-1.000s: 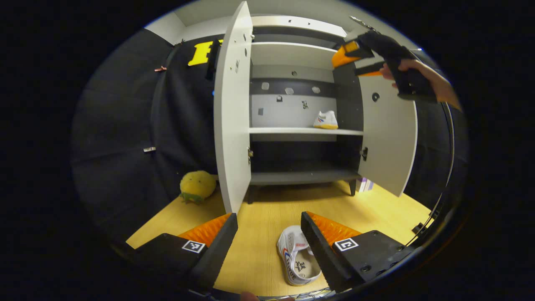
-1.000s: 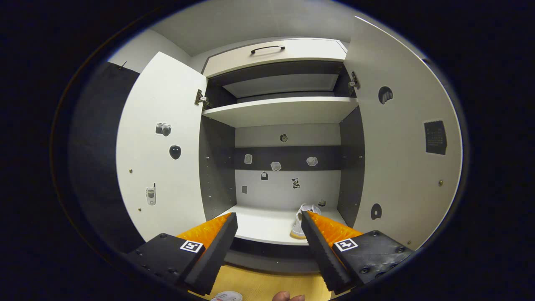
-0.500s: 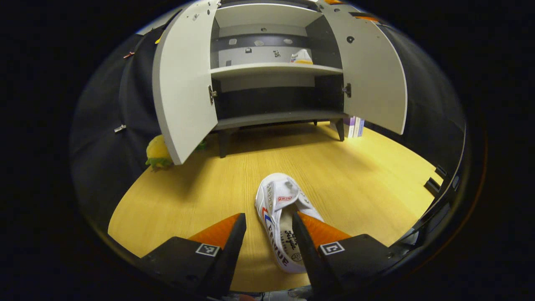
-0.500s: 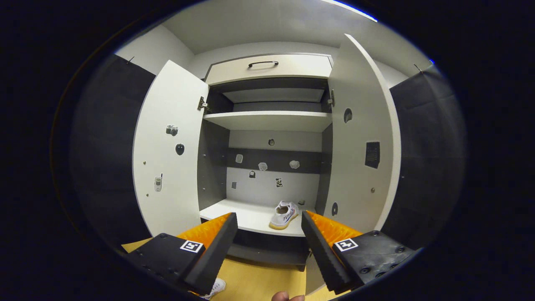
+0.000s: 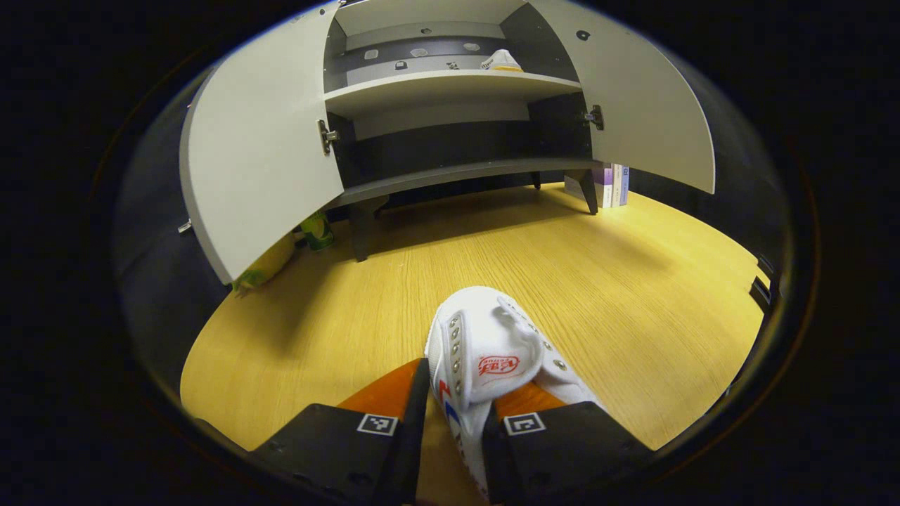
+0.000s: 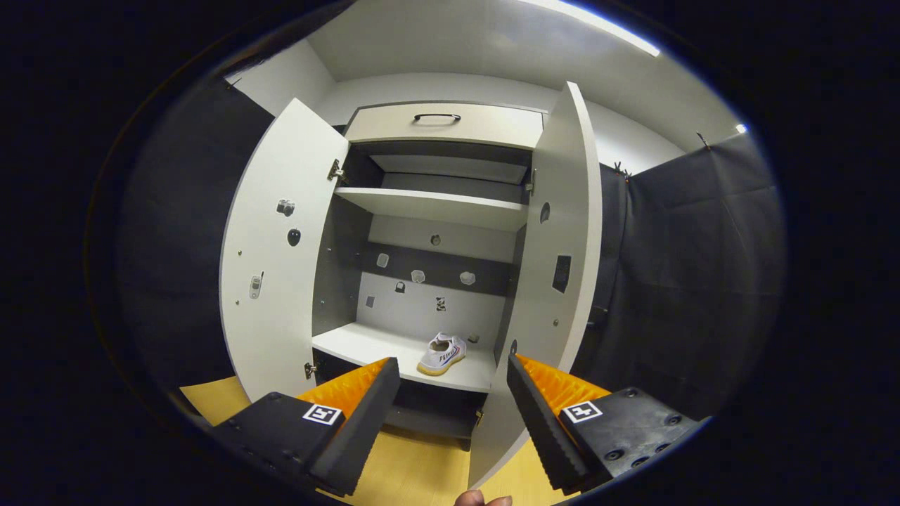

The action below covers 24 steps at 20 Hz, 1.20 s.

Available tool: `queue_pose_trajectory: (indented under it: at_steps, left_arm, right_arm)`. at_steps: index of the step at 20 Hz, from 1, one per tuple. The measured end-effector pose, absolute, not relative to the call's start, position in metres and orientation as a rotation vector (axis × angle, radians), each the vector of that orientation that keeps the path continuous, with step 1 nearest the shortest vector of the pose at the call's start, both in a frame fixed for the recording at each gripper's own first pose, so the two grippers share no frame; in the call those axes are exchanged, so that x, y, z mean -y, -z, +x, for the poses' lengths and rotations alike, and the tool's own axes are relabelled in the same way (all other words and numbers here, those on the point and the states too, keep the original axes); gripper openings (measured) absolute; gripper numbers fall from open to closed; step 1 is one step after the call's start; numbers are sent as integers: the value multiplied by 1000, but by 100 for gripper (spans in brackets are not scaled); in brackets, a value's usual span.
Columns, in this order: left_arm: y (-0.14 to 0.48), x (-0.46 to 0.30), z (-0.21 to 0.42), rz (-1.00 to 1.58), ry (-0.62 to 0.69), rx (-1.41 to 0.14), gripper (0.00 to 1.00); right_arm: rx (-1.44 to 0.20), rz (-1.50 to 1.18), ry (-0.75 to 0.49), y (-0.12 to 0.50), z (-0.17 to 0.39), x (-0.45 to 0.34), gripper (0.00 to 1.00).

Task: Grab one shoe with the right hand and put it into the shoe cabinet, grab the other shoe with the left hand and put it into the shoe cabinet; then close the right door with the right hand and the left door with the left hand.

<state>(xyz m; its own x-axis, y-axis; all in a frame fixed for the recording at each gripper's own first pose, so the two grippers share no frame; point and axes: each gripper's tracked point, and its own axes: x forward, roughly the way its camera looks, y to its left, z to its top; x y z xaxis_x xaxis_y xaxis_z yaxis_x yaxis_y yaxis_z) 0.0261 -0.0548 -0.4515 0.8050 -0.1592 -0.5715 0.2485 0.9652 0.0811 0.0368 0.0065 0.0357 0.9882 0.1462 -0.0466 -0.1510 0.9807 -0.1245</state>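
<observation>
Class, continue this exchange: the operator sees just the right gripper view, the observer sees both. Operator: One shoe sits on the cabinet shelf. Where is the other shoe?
Observer: The other shoe lies on the wooden floor before the cabinet.
Operator: Is the left gripper at it?
Observer: Its fingers straddle the shoe's side; whether they press, I cannot tell.
Operator: Anything near the cabinet's legs?
Observer: Books stand by one leg.

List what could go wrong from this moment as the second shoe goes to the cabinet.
1. The left claw pinches only the side wall of the white shoe on the floor, near its opening; the soft canvas may slip or swing when lifted.
2. The shoe on the shelf sits toward the right; a careless placement could knock it.
3. The left door juts outward and could be clipped.
</observation>
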Motion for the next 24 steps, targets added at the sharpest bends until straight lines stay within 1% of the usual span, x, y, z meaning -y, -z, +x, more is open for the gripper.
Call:
queue_pose_trajectory:
  at_steps: [1,3,4,6,8,11,18,21,24]
  left_arm:
    - [453,53,29,178,215,-594,39]
    - [460,40,32,244,182,-620,29]
    - [460,39,31,243,185,-633,13]
    - [457,42,31,208,197,-663,8]
    - [447,42,30,157,194,-689,7]
    - [418,37,26,112,159,-687,8]
    - [307,29,23,33,28,-635,7]
    - [257,36,37,-5,5,-605,8]
    - [217,43,61,-48,-19,-606,7]
  right_arm:
    - [-46,-123,-136,-33,37,-1,98]
    - [-54,-122,-119,-31,36,6,98]
    - [-55,-121,-116,-30,35,9,98]
    - [-59,-111,-115,-27,35,11,98]
    - [-62,-95,-113,-26,35,16,98]
    - [-72,-54,-117,-22,35,21,98]
    - [-154,32,-76,11,35,46,98]
    - [-183,67,-66,22,36,56,98]
    - [-185,63,-53,26,37,69,98]
